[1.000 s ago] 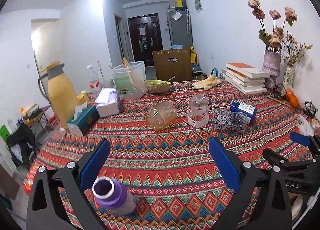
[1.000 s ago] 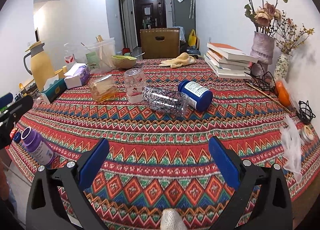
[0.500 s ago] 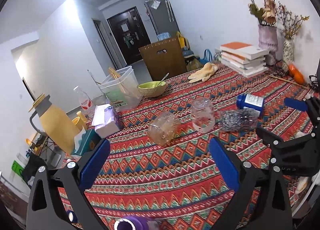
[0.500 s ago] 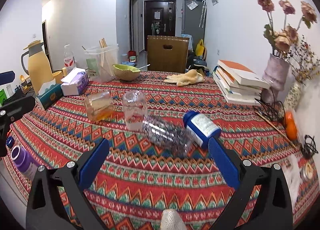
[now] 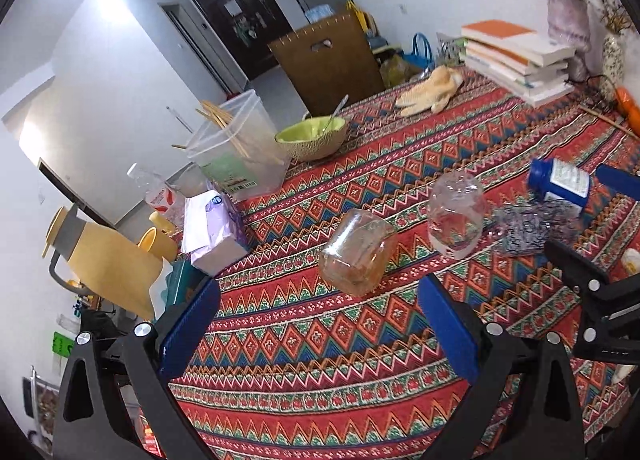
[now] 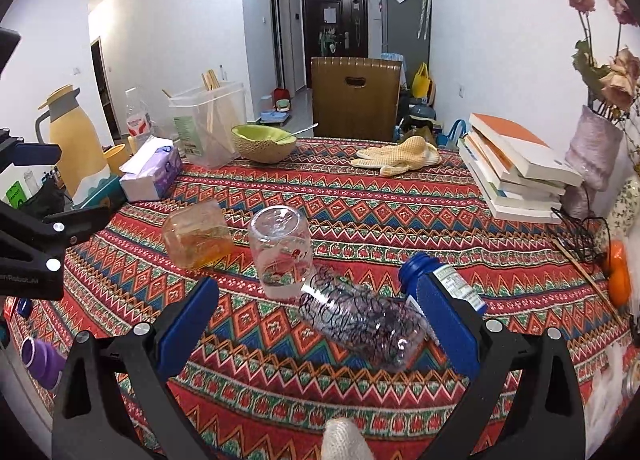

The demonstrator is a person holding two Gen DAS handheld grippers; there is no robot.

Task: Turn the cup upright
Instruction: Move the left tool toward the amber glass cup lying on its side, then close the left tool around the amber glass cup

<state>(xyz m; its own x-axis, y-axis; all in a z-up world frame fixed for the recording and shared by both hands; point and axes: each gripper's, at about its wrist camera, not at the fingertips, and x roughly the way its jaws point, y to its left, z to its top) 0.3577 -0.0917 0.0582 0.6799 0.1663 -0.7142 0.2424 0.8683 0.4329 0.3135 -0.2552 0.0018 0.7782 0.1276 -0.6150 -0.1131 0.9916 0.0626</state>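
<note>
An amber glass cup (image 5: pixel 357 256) lies on its side on the patterned tablecloth; it also shows in the right wrist view (image 6: pixel 197 238). A clear glass cup (image 5: pixel 456 215) stands upside down beside it, also in the right wrist view (image 6: pixel 282 252). A clear cup with black squiggles (image 6: pixel 360 318) lies on its side, also in the left wrist view (image 5: pixel 528 228). My left gripper (image 5: pixel 320 334) is open and empty, just short of the amber cup. My right gripper (image 6: pixel 316 334) is open and empty, with the squiggle cup lying between its fingers.
A blue-capped bottle (image 6: pixel 444 280) lies by the squiggle cup. A green bowl (image 6: pixel 264 141), a clear plastic box (image 6: pixel 208 123), tissue boxes (image 6: pixel 150 173), a yellow jug (image 6: pixel 74 139), gloves (image 6: pixel 396 155), stacked books (image 6: pixel 516 167) and flower vases (image 6: pixel 592 151) ring the table. A purple bottle (image 6: pixel 42 360) stands at the near left edge.
Both grippers have moved forward over the table toward the cups. The left one has tilted and passed the purple bottle, which has left its view. Both stay open.
</note>
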